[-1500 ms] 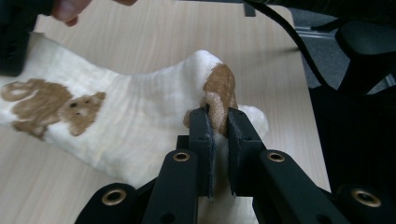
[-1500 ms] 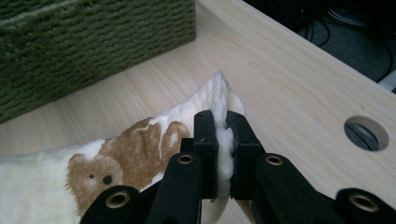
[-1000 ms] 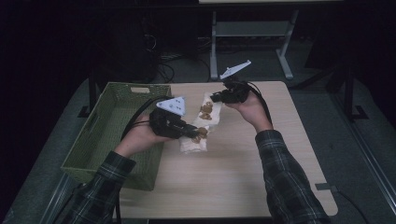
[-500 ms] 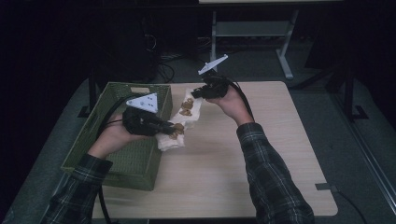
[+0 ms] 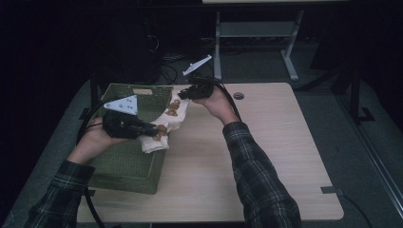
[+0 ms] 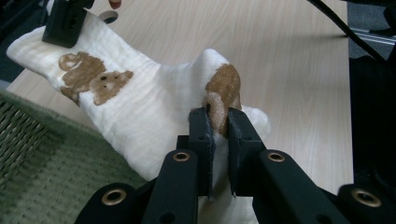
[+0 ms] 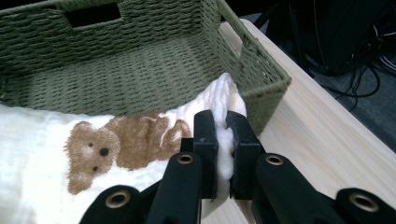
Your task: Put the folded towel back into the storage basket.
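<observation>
Dark floor and cables surround a pale wooden table [image 5: 266, 156]. At its left edge stands a green woven rectangular basket [image 5: 126, 164]. Over the basket's right rim hangs a cream cloth printed with brown bears [image 5: 164, 126], stretched between both tools. The left tool [image 5: 154, 129] has its jaws pinched tight on the cloth's near end, seen close in the left gripper view [image 6: 218, 122]. The right tool [image 5: 183, 95] clamps the far end by the basket's far right corner [image 7: 223, 128].

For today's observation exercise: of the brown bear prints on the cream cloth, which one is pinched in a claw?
The brown bear print at the cream cloth's near end, pinched by the left claw; the other print lies flat, unpinched.
</observation>
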Action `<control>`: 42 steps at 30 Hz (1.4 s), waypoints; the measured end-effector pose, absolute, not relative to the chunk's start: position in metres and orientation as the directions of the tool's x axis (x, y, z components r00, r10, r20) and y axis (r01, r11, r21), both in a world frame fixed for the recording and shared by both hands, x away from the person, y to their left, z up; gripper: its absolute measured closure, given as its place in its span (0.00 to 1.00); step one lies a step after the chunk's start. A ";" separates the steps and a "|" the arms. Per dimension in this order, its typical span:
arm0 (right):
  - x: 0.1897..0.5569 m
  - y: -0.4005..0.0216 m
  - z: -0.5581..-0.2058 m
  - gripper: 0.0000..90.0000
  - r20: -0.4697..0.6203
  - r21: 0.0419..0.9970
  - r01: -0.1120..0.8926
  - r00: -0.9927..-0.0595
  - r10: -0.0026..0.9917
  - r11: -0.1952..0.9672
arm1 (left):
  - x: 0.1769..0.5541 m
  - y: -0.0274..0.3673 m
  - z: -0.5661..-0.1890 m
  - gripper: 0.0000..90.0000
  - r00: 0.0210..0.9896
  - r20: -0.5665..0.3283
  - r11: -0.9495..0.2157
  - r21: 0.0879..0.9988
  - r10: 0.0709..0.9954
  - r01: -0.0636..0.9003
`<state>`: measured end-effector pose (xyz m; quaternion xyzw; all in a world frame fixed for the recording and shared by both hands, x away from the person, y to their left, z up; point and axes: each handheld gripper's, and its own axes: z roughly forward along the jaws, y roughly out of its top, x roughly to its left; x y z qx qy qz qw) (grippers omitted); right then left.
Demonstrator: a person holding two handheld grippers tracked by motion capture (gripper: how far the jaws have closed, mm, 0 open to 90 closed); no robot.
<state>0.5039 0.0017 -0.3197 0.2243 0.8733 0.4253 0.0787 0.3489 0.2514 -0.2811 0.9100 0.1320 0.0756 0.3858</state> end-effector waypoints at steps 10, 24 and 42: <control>0.514 0.046 -0.314 0.93 0.029 0.778 0.286 -0.906 0.422 0.560 | 0.346 0.281 -0.283 0.91 0.942 0.032 -0.650 0.732 0.334 0.206; 0.523 0.090 -0.340 0.93 0.035 0.765 0.282 -0.916 0.400 0.579 | 0.349 0.303 -0.308 0.91 0.938 0.005 -0.649 0.723 0.348 0.237; 0.525 0.106 -0.374 0.93 0.050 0.733 0.299 -0.920 0.389 0.611 | 0.353 0.309 -0.350 0.90 0.943 -0.050 -0.670 0.692 0.329 0.270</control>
